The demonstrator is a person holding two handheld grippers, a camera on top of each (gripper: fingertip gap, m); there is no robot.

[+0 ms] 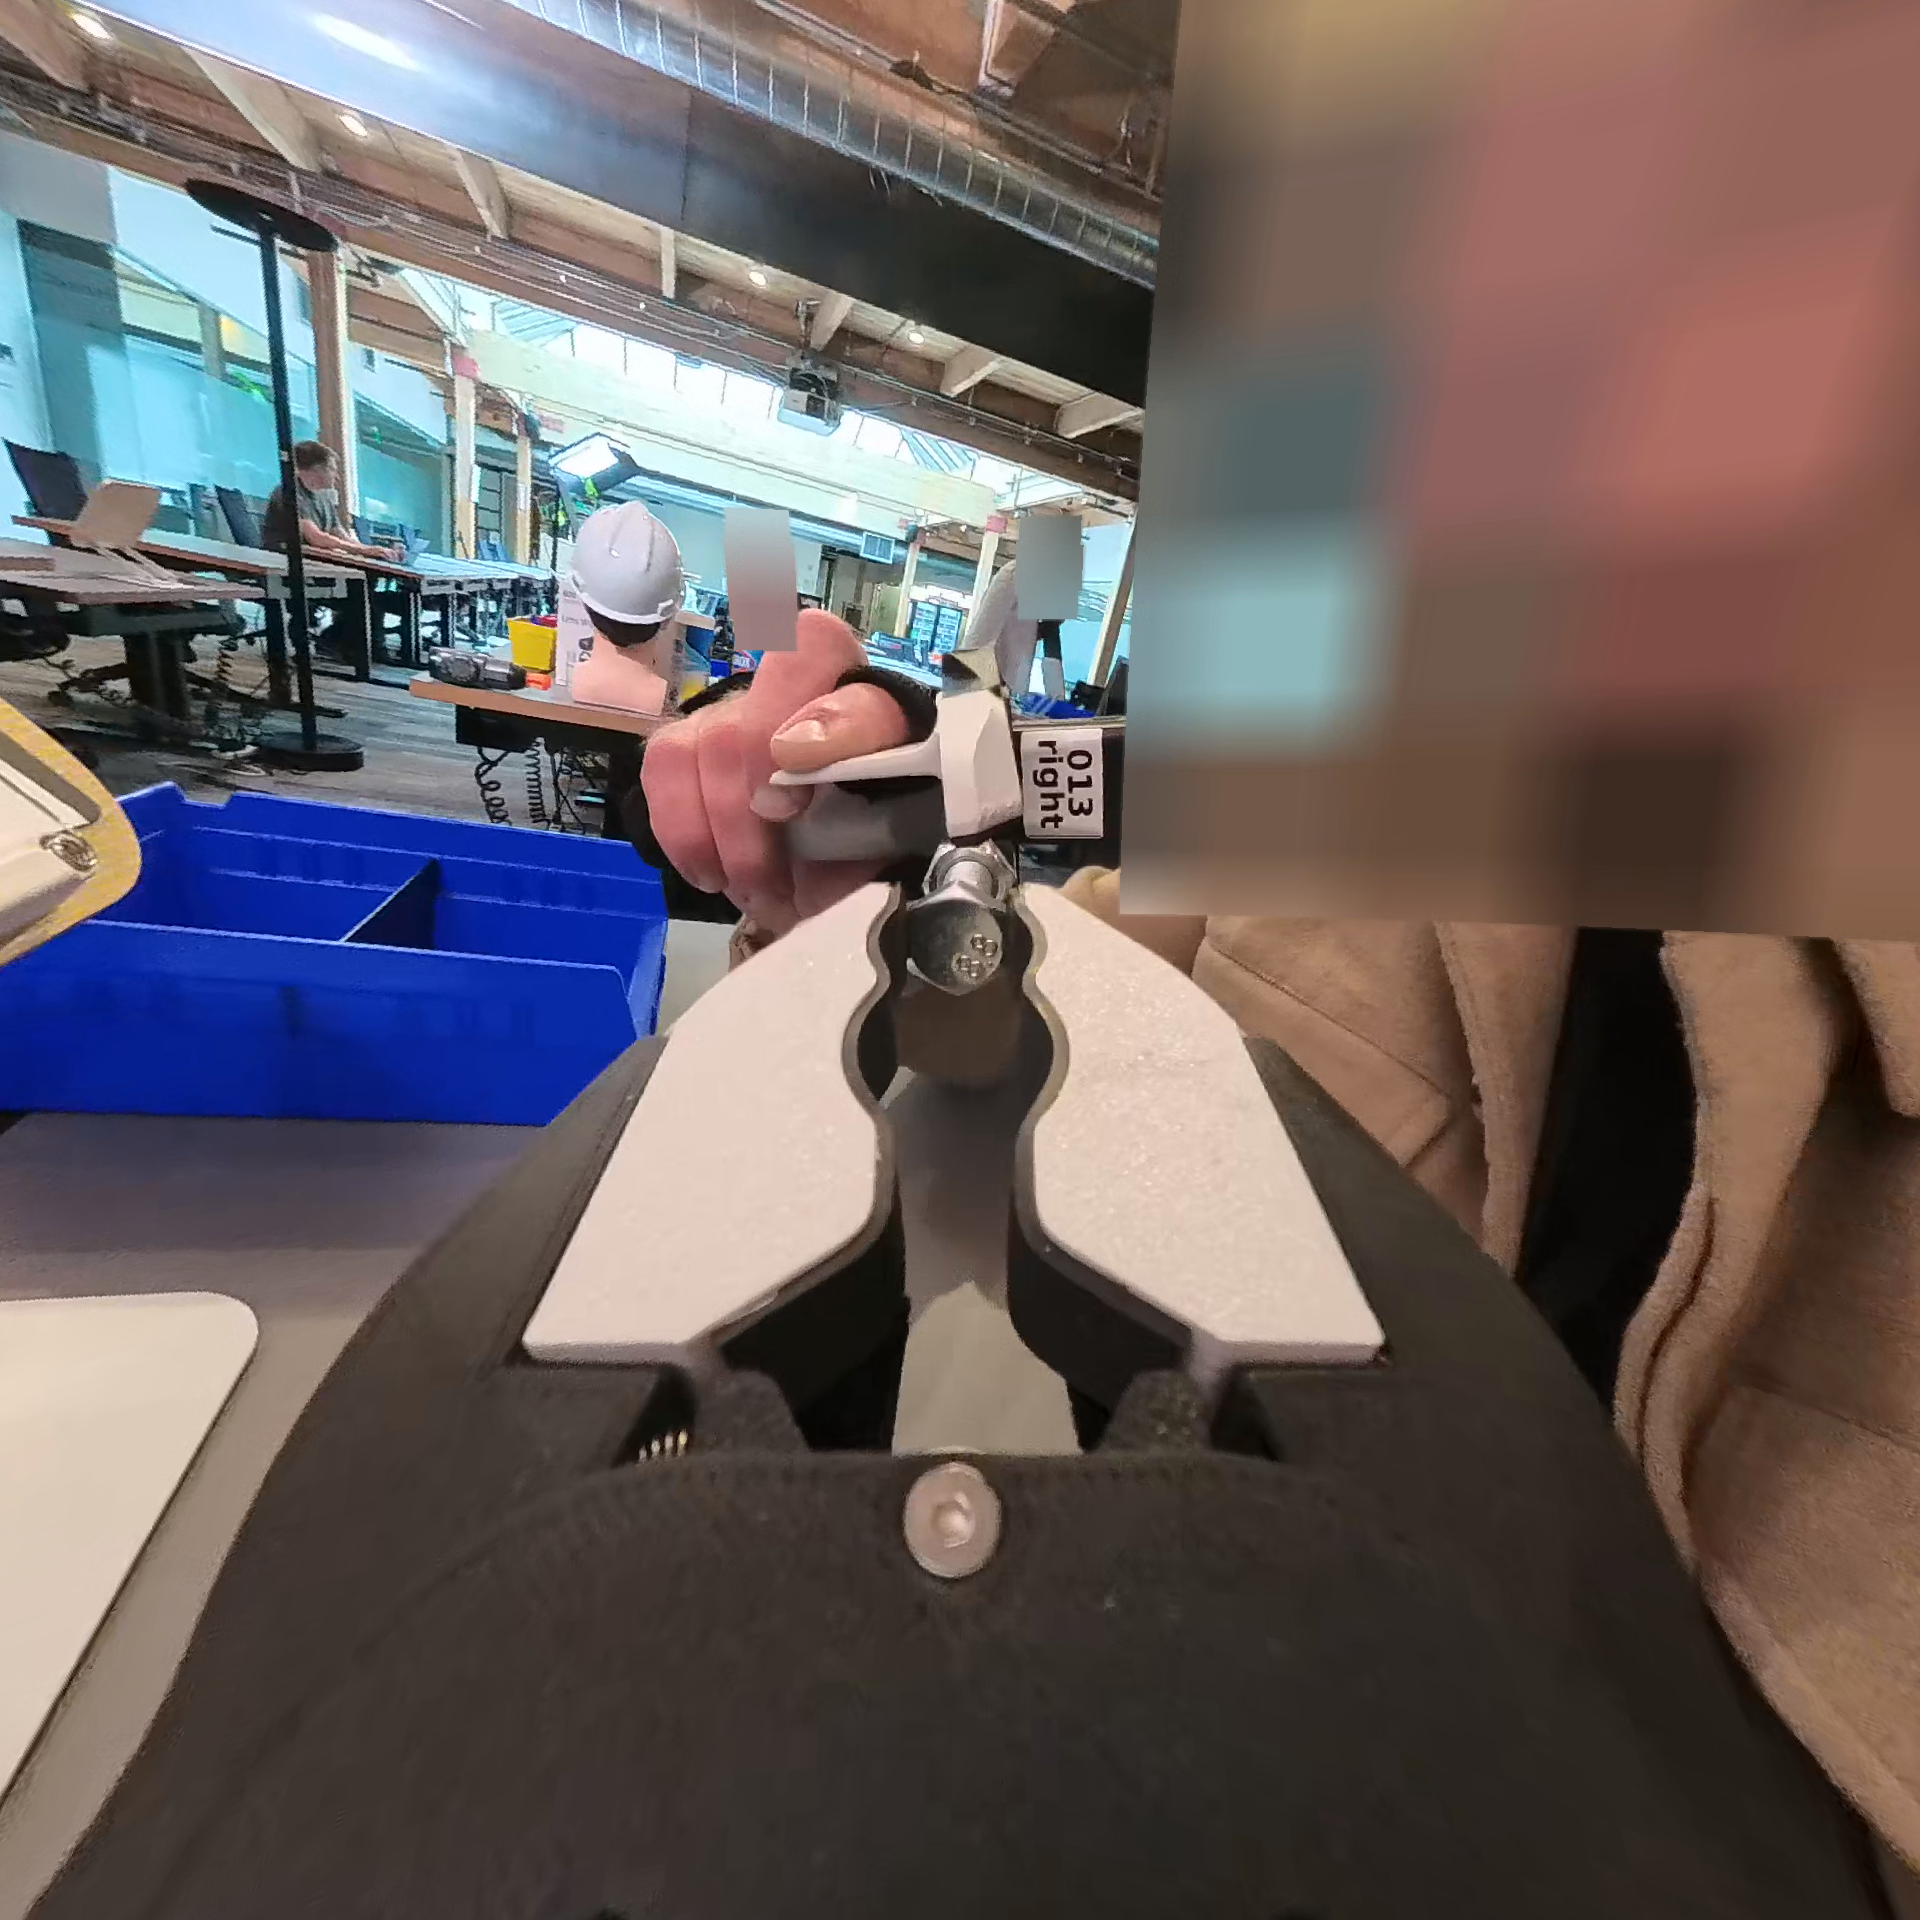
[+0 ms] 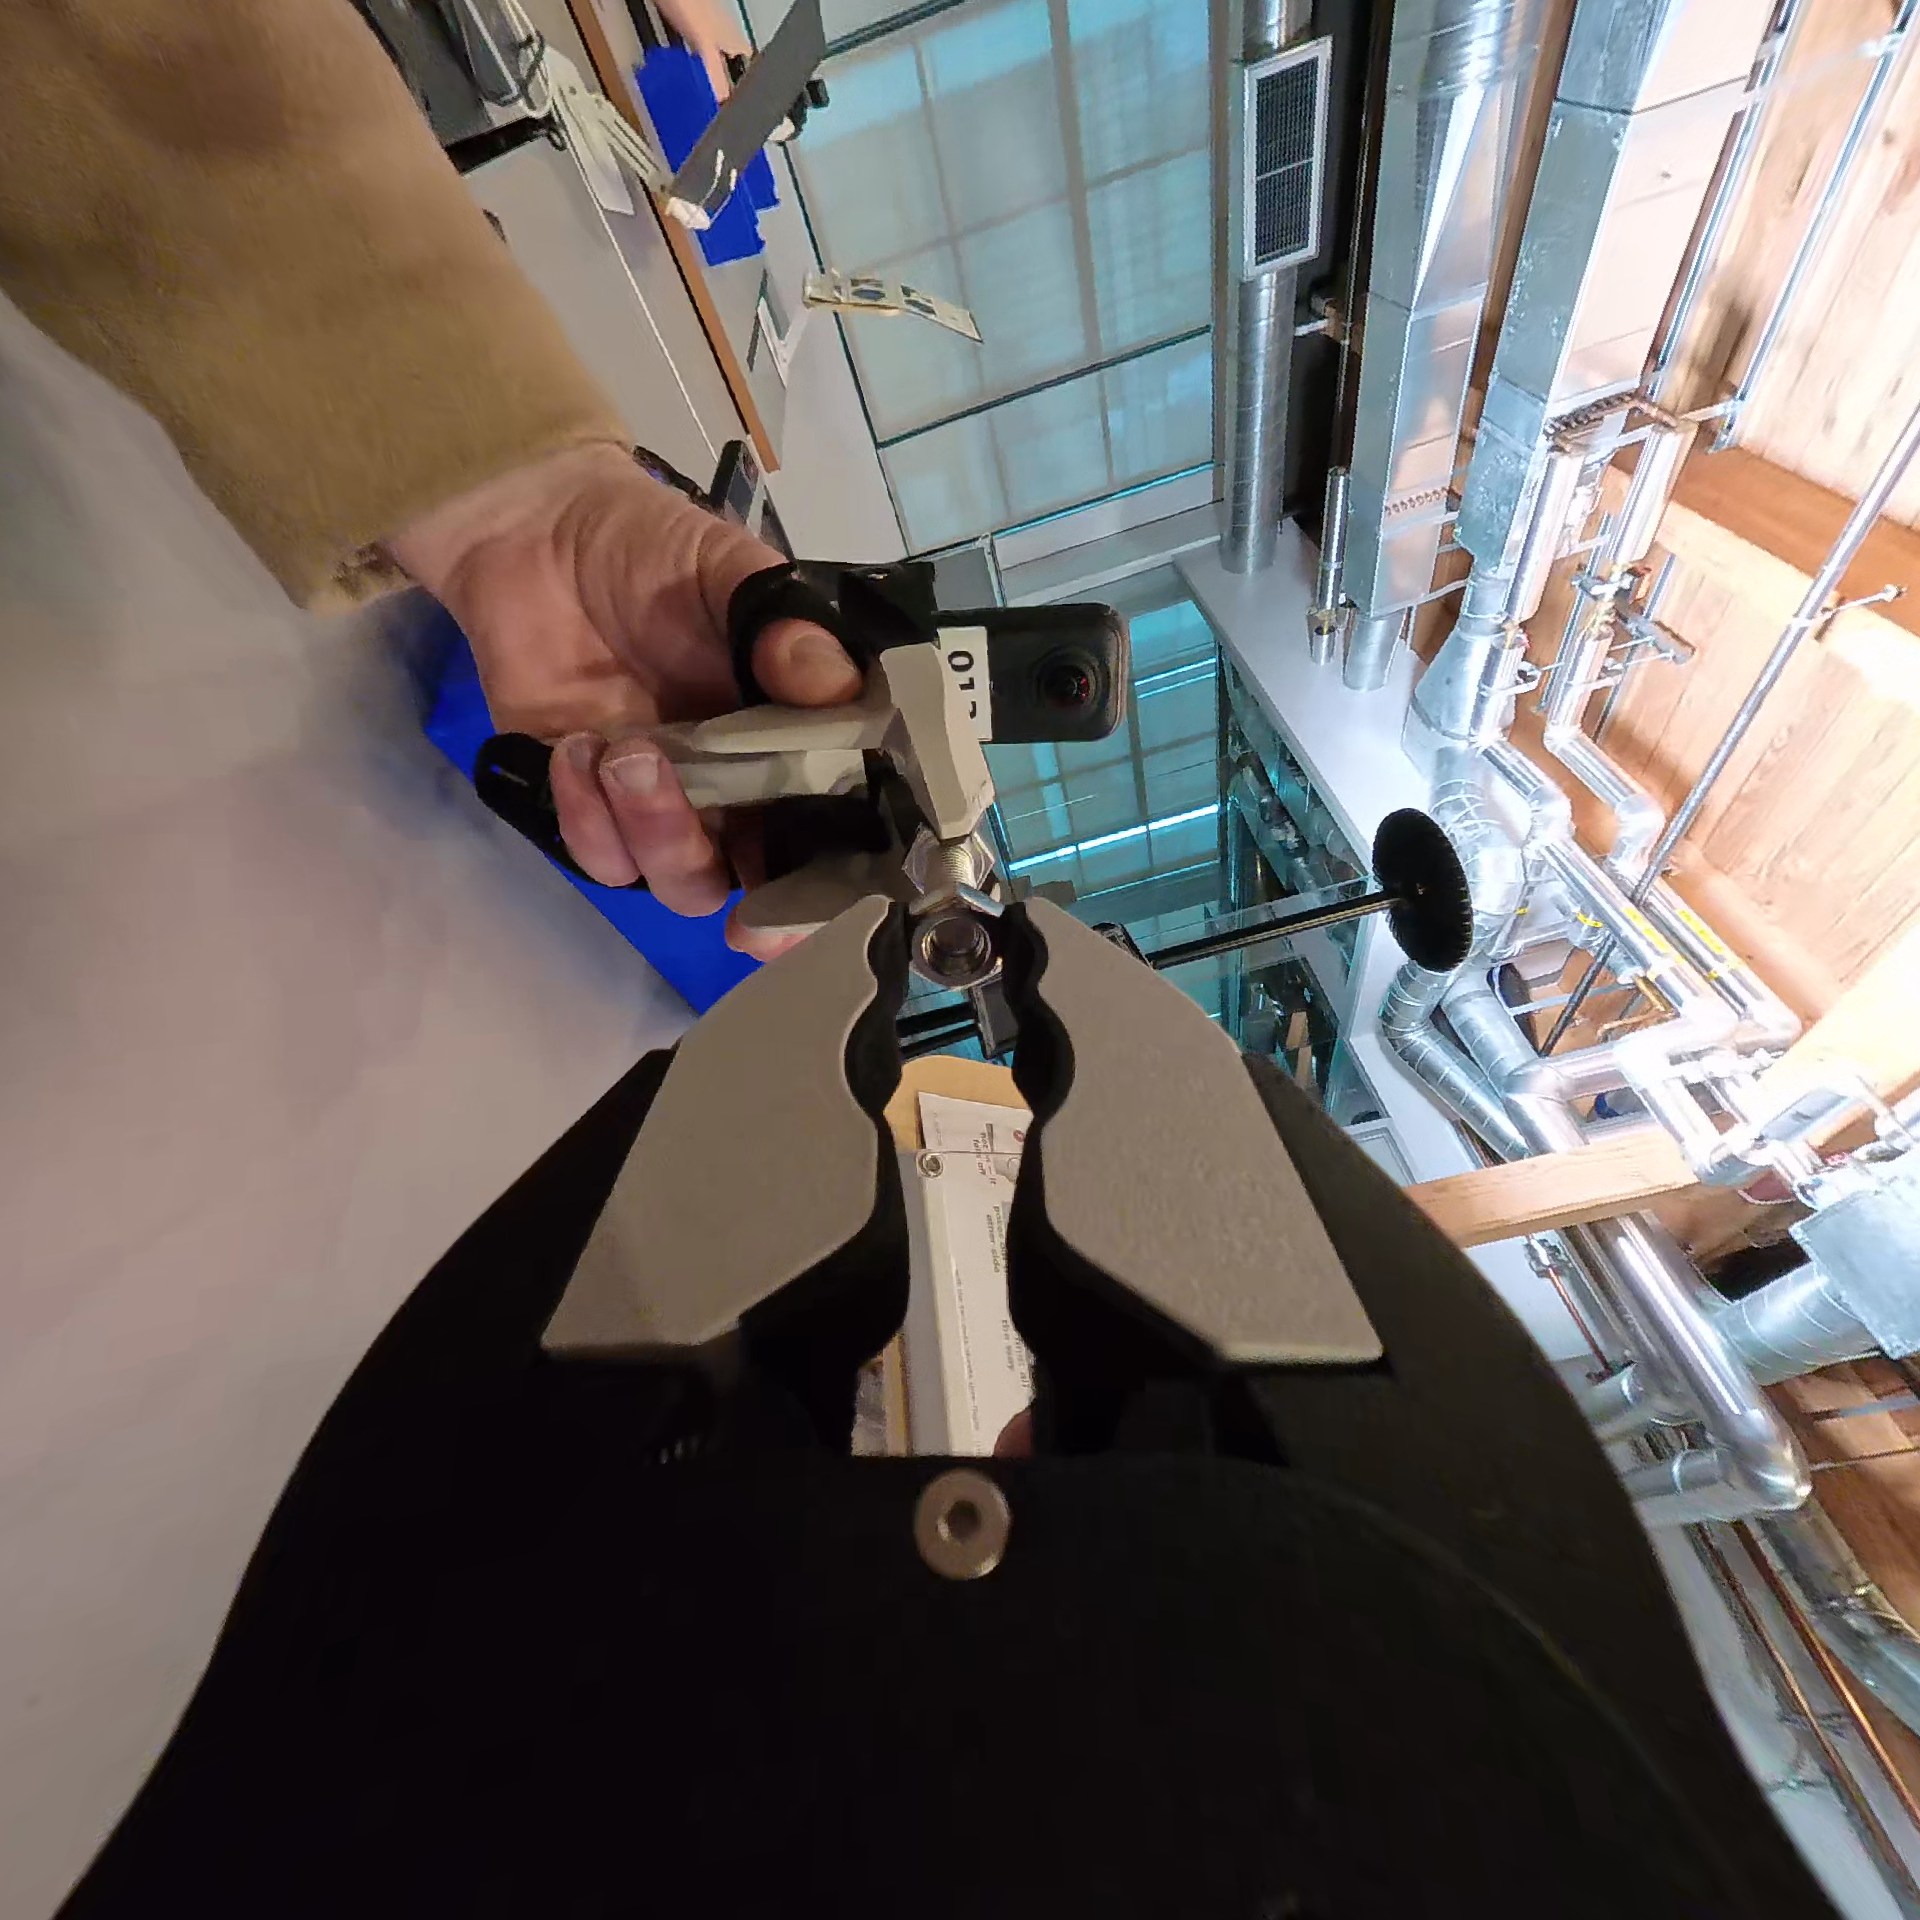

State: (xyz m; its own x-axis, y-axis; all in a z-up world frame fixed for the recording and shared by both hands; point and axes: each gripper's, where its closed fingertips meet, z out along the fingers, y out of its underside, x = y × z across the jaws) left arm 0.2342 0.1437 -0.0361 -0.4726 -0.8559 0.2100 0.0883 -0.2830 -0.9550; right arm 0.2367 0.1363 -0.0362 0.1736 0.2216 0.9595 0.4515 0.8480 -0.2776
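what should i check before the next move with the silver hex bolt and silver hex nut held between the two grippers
1. left gripper shut on silver hex bolt at its head: ok
2. right gripper shut on silver hex nut: ok
3. nut sits on the bolt's thread: ok
4. how far the nut is threaded: cannot tell
5. blue plastic divided bin apart from both grippers: ok

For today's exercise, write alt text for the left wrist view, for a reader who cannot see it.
The left gripper is shut on the hex head of a steel bolt, whose far end meets the right gripper, held in a hand. A blue bin sits on the table to the left, with an open workshop behind.
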